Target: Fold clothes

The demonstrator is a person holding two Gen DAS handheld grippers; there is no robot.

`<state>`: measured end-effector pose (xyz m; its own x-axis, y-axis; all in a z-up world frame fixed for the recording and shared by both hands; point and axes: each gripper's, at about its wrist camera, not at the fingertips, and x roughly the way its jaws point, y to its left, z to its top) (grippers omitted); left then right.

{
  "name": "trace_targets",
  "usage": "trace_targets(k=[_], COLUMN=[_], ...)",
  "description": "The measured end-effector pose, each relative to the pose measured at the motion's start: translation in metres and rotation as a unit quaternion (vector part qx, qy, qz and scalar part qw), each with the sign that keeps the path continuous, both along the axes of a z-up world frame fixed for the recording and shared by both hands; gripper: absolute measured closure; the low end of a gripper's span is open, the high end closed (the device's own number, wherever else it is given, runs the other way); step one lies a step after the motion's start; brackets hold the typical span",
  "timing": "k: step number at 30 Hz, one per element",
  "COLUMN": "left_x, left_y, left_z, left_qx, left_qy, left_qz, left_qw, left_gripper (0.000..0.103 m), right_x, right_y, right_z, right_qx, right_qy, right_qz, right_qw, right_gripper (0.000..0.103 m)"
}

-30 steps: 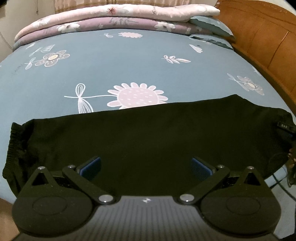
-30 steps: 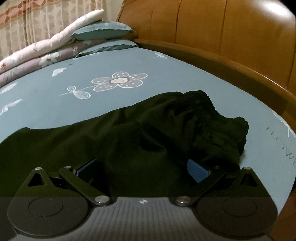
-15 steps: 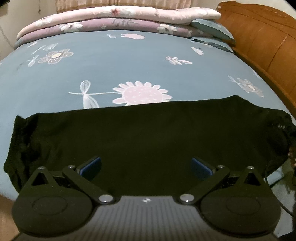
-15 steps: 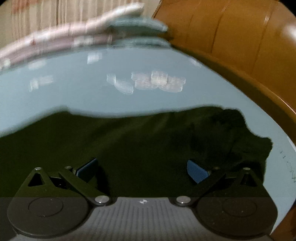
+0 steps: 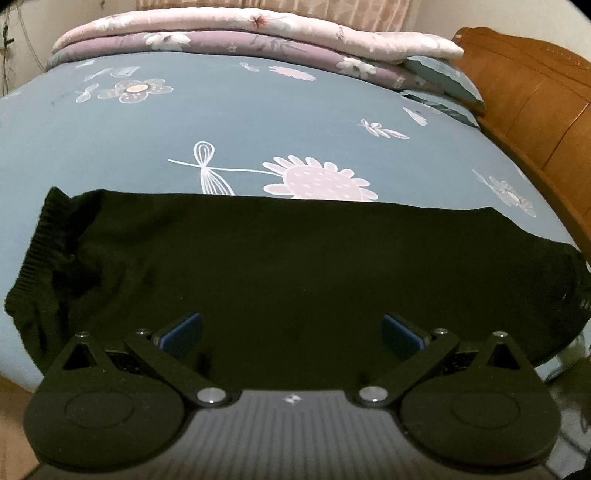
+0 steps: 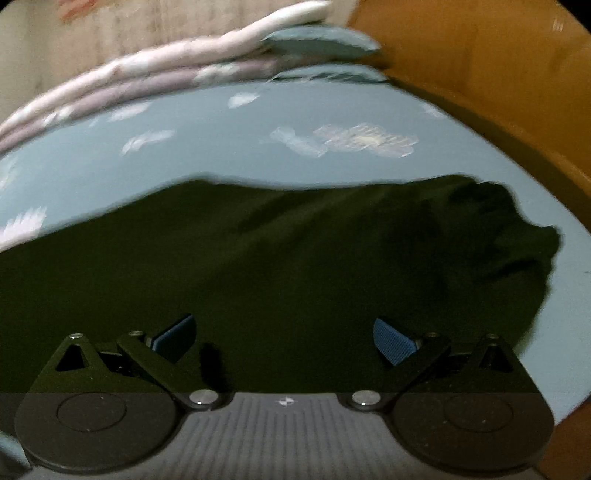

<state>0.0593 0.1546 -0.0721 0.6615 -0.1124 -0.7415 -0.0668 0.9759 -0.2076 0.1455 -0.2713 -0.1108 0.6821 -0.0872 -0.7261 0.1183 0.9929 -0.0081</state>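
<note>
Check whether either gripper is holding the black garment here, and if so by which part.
Nothing is held. The left gripper and right gripper both stand open above the black garment, which lies spread on the bed sheet.

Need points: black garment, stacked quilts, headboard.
black garment (image 5: 314,266), left wrist view, middle of the flat cloth.
stacked quilts (image 5: 229,26), left wrist view, top pink layer.
headboard (image 5: 535,85), left wrist view, wooden panel face.

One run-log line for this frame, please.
stage: pre-grasp | black garment: flat on bed sheet | left gripper: open | right gripper: open
</note>
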Motion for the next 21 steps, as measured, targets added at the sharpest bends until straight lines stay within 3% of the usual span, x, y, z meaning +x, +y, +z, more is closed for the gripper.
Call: trace_targets(k=[2,7,13,17,21], left_x=[0.003,0.006,-0.009,-0.013,-0.013], left_y=[0.002,0.009,0.006,-0.002,-0.036], left_z=[-0.006,-0.028,-0.031,-0.022,-0.007], left_qx=[0.002,-0.003,0.011,0.018,-0.001], left_qy=[0.008,0.041,0.016,0.029,-0.002], left_qz=[0.001,0.011,-0.002,-0.002,-0.08], left_qw=[1.0,0.9991,0.9998,0.9994,0.9968], left_gripper=[0.001,0.001,0.001,0.001,0.001], right_x=[-0.005,-0.009,-0.011,-0.012,-0.012], right_y=[0.008,0.01,0.008,0.008,0.007], right_z=[-0.005,-0.008,-0.01,-0.011,-0.011], right_qx=[-0.025,-0.029,-0.025,-0.023,-0.022], right_qy=[-0.015,-0.029,-0.038,-0.045,-0.048], right_qz=[0.013,0.014,0.012,0.011,0.01], right_qw=[0.999,0.999,0.999,0.999,0.999], right_gripper=[0.0,0.0,0.0,0.0,0.0])
